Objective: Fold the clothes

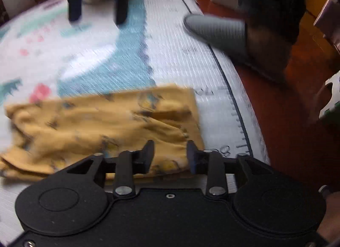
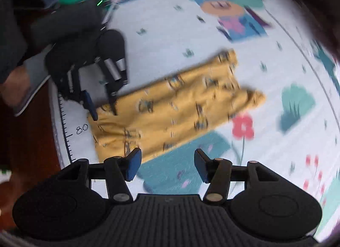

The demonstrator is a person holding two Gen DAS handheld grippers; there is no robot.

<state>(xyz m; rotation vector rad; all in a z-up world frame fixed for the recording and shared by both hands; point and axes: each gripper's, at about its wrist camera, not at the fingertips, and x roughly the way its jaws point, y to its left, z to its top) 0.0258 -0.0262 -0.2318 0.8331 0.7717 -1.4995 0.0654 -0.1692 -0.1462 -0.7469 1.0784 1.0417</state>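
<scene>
A yellow printed garment (image 1: 102, 128) lies partly folded and rumpled on the patterned play mat (image 1: 174, 40). It also shows in the right wrist view (image 2: 176, 106). My left gripper (image 1: 170, 155) is open, its fingers just above the garment's near right corner; it also shows in the right wrist view (image 2: 102, 106) at the garment's left end. My right gripper (image 2: 167, 164) is open and empty, held above the mat just off the garment's near edge; it also shows in the left wrist view (image 1: 97, 19) at the far side. Both views are motion-blurred.
The mat (image 2: 212, 34) has a ruler-marked edge (image 1: 238, 106) beside a dark red floor (image 1: 286, 130). A foot in a grey slipper (image 1: 218, 32) stands at the mat's edge. The person's legs (image 2: 63, 26) are at the upper left of the right wrist view.
</scene>
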